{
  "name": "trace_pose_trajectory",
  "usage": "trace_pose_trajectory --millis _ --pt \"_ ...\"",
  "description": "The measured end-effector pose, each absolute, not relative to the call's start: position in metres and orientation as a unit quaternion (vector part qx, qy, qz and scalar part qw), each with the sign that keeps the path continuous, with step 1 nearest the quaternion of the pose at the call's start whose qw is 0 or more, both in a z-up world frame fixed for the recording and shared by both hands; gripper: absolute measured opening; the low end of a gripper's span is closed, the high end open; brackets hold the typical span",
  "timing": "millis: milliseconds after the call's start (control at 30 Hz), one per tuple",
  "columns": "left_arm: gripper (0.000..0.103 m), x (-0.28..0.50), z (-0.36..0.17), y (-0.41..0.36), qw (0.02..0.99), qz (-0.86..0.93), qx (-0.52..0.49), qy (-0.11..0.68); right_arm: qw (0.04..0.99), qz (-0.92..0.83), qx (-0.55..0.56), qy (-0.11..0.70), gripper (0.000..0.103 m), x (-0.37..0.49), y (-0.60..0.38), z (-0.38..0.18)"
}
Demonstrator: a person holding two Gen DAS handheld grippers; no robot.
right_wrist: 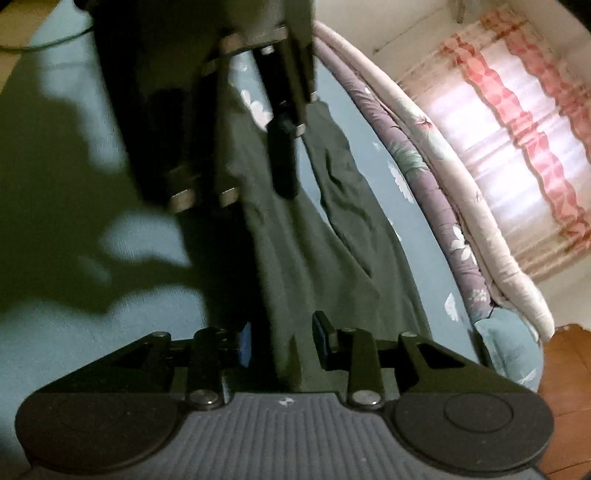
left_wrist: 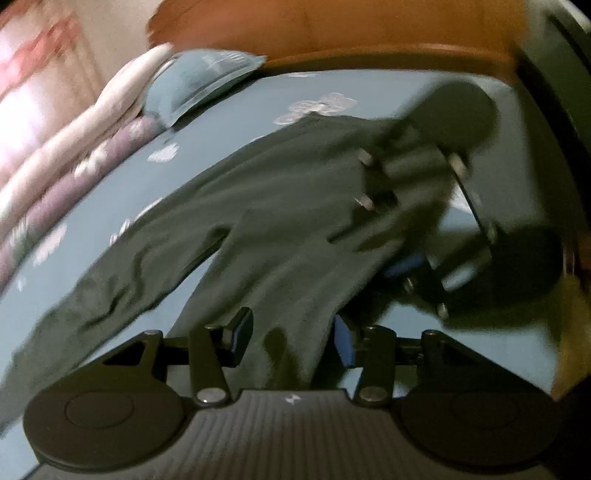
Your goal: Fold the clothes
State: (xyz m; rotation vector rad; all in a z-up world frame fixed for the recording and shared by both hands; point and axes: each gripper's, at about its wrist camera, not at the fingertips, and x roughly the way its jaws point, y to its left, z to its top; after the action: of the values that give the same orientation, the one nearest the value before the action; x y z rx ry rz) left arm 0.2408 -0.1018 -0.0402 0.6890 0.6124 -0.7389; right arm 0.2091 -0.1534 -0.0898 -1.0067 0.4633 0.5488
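Note:
A dark green garment (left_wrist: 280,206) with two long legs lies spread on the blue flowered bedsheet (left_wrist: 229,107). My left gripper (left_wrist: 291,339) is open right over one leg. The cloth fills the gap between the fingers and runs wider than it on the left. My right gripper (right_wrist: 282,341) is open too, low over the garment (right_wrist: 295,251), whose cloth spreads past its right finger. Each gripper shows blurred in the other's view, over the far part of the garment: the right one (left_wrist: 384,221) and the left one (right_wrist: 232,173).
A blue pillow (left_wrist: 199,81) and rolled quilts (left_wrist: 74,166) line one side of the bed, below a wooden headboard (left_wrist: 332,29). A bright window with a pink curtain (right_wrist: 517,129) is beyond the quilts (right_wrist: 436,192). Dark shadows fall on the sheet (right_wrist: 55,206).

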Motion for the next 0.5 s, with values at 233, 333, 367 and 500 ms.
trace_pose_trajectory --millis 233,333,367,500 --pt "0.052 0.217 -0.071 -0.108 0.793 -0.308 0.476 0.222 0.847 0.237 -0.422 0.219 0.036 0.211 -0.166 -0.061" --pt "0.041 0.213 -0.080 -0.104 0.786 -0.279 0.514 0.200 0.849 0.233 -0.418 0.226 0.036 0.215 -0.168 -0.064" --pt "0.032 0.213 -0.080 -0.102 0.786 -0.275 0.517 0.199 0.844 0.233 -0.426 0.228 0.032 0.215 -0.168 -0.068" --pt "0.002 0.211 -0.067 -0.092 0.784 -0.292 0.501 0.220 0.818 0.267 -0.441 0.254 0.004 0.208 -0.168 -0.073"
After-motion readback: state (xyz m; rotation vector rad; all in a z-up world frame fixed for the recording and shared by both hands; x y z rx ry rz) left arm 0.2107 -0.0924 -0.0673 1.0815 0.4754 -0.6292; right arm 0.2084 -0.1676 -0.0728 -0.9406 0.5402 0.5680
